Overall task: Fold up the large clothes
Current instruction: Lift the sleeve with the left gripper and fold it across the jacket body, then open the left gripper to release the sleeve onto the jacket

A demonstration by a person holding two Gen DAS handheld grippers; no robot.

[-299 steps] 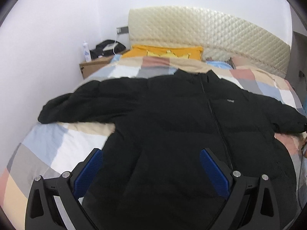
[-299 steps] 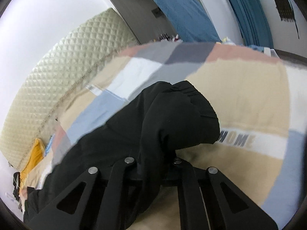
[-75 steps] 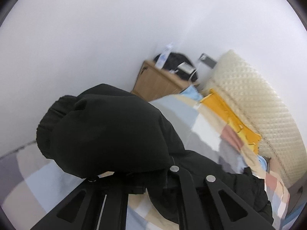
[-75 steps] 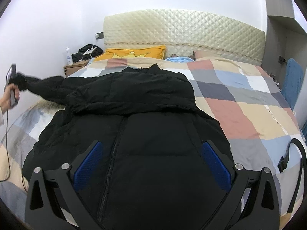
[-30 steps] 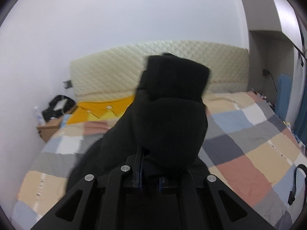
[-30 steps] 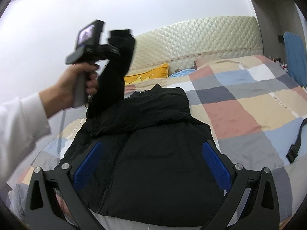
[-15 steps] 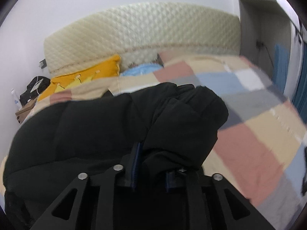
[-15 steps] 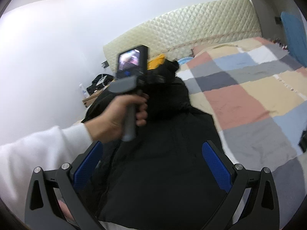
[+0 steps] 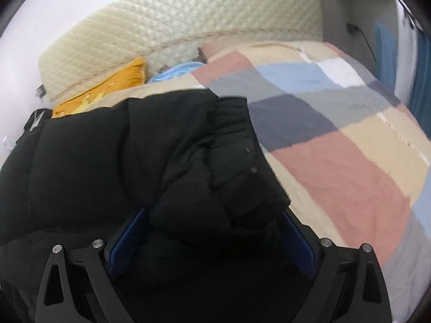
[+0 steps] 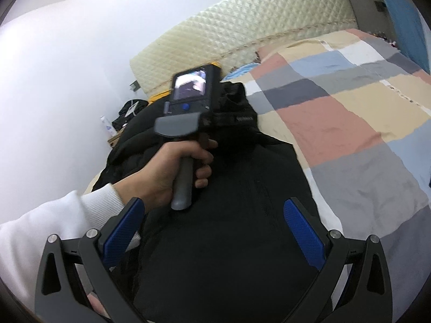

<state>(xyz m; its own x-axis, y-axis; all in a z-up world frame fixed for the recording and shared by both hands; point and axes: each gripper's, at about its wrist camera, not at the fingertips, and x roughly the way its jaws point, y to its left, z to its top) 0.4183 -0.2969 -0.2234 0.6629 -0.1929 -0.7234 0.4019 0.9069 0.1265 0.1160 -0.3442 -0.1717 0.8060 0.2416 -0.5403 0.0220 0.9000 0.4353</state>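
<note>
A black puffer jacket (image 10: 229,215) lies on a bed with a patchwork cover (image 10: 350,123). Both sleeves are folded across its chest. In the left wrist view my left gripper (image 9: 212,239) is open, its blue pads spread on either side of the left sleeve's cuff (image 9: 237,172), which rests loose on the jacket body (image 9: 80,167). In the right wrist view my right gripper (image 10: 212,231) is open and empty above the jacket's lower half. The person's hand holding the left gripper's handle (image 10: 186,167) shows over the jacket's upper part.
A quilted cream headboard (image 9: 188,24) stands at the far end, with a yellow pillow (image 9: 107,91) and a light blue cloth (image 9: 180,70) below it. A nightstand with a black bag (image 10: 129,113) and a bottle (image 10: 106,126) stands at the left wall. Blue curtains (image 10: 404,27) hang at right.
My left gripper carried the left sleeve across the jacket, lowered it onto the chest and opened, letting the cuff go. My right gripper stayed open over the hem.
</note>
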